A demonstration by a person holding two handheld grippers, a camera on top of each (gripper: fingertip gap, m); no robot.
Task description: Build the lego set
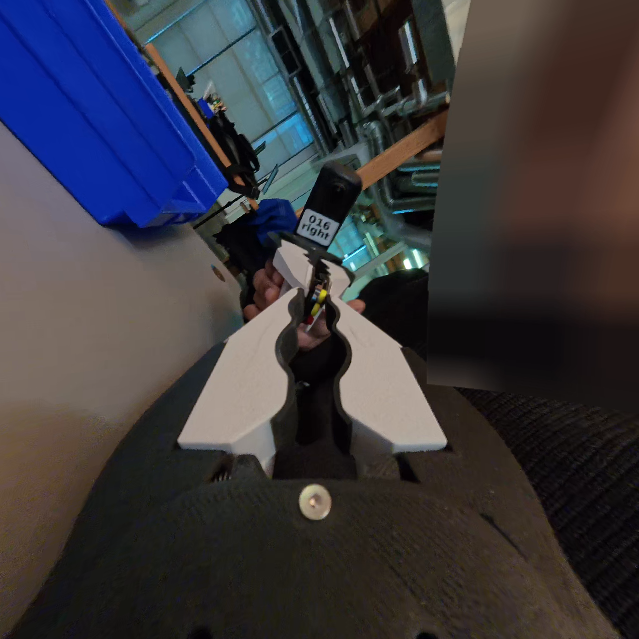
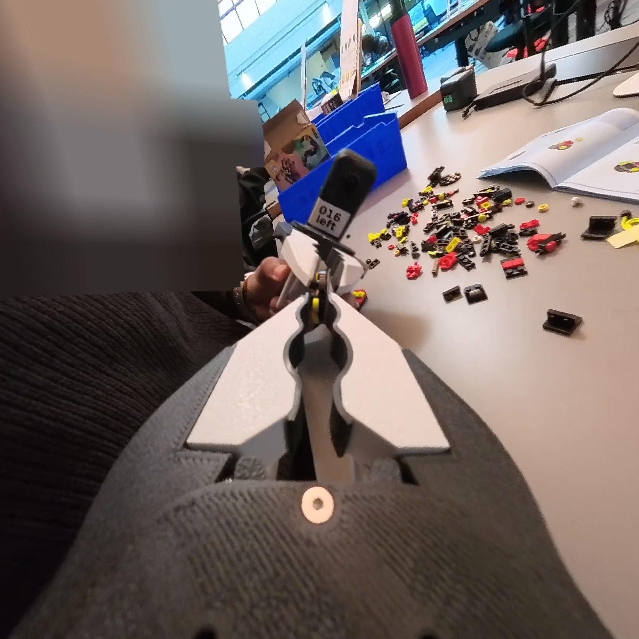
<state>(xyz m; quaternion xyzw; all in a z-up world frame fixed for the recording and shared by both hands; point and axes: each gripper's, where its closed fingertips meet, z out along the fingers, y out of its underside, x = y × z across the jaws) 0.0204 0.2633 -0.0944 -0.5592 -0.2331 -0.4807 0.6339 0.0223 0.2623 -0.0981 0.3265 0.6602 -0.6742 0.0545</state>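
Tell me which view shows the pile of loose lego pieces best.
The right wrist view. The pile of loose lego pieces lies spread in plain sight on the grey table, right of the gripper tips, near the open instruction booklet. The left wrist view shows none of the pile.

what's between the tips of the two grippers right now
A small lego piece with yellow parts. The right gripper and left gripper meet tip to tip, both clamped on it, with no bare gap. Both wrist views show this.

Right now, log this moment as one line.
left gripper: shut on small lego assembly | right gripper: shut on it too | held above table | loose pieces unused
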